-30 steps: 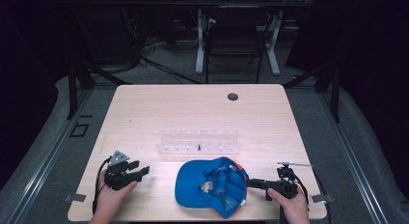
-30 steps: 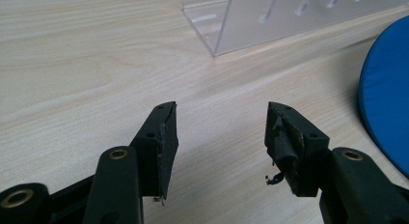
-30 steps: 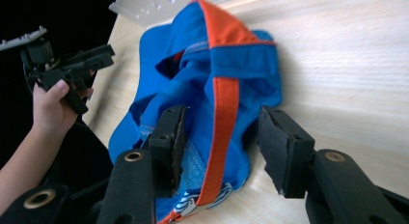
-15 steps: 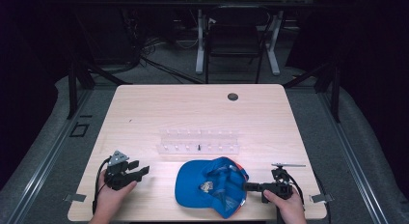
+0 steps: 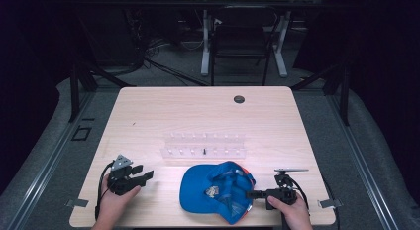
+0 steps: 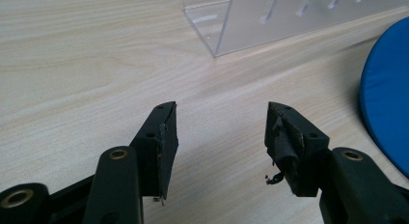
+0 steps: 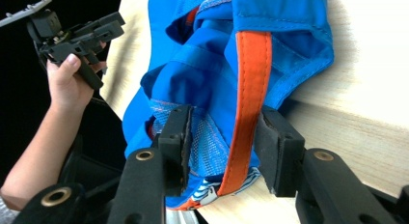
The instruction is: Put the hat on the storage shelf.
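Presently, we find a blue cap (image 5: 218,190) lying upside down on the near part of the surface (image 5: 198,116), its opening facing up, between the two hands. A clear acrylic rack (image 5: 204,145) stands just beyond it, toward the middle of the surface.

The right claw (image 5: 251,194) is at the cap's rear edge. In the right gripper view its jaws stand apart on either side of the bunched fabric, with the orange band (image 7: 251,98) and a patch of mesh lining between them. One jaw appears to touch the mesh; the jaws are not closed on it, so we judge the cap is straddled, not yet clamped. We judge this placement is meant to take the cap by its firm banded rim, where cloth is thick enough to hold.

The left claw (image 5: 141,176) is held low over bare wood to the left of the cap and apart from it. The left gripper view shows its jaws wide apart with nothing between them, the rack's corner ahead and the cap's brim at the right edge. We judge it is waiting clear.

Against the frames of a second and half a second ago, the right claw has advanced from beside the cap to its rim. The left claw, the cap and the rack show no visible shift.
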A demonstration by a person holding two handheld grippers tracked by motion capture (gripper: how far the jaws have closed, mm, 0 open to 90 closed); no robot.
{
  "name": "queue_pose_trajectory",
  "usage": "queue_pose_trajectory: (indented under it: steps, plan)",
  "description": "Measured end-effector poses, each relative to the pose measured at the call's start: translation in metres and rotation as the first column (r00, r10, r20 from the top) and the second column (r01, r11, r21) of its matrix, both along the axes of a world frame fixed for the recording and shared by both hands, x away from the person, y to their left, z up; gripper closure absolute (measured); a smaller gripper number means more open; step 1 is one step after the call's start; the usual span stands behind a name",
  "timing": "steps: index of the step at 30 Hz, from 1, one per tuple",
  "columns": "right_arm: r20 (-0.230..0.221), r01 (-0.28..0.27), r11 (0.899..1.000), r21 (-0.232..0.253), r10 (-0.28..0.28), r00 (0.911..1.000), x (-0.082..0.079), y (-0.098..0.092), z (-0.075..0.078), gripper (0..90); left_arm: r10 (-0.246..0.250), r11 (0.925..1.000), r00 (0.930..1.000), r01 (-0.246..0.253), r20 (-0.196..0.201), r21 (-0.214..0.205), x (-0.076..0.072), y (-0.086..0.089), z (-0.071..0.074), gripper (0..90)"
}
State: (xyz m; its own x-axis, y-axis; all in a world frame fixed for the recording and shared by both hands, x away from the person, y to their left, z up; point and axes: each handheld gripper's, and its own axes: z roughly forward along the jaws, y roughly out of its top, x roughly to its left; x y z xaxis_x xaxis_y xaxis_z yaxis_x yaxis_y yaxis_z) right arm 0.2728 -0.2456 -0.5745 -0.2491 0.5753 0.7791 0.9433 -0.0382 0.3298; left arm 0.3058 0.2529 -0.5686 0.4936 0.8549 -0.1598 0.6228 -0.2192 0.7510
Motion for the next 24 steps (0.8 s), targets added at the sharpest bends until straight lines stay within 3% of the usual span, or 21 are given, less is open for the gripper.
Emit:
queue_pose_trajectory:
  steps: [12,24]
  plan:
    - [0.004,0.008,0.998,0.068,-0.008,1.0,-0.0016,-0.0063,0.0049,64.4,0.001,1.0,1.0,-0.001,-0.001,0.002,0.0,-0.0001,-0.0001,45.8]
    - [0.002,0.011,0.997,0.079,-0.011,0.9999,-0.0025,-0.0094,0.0073,70.2,0.004,1.0,1.0,-0.004,0.005,0.0,0.0001,0.0001,-0.0003,45.7]
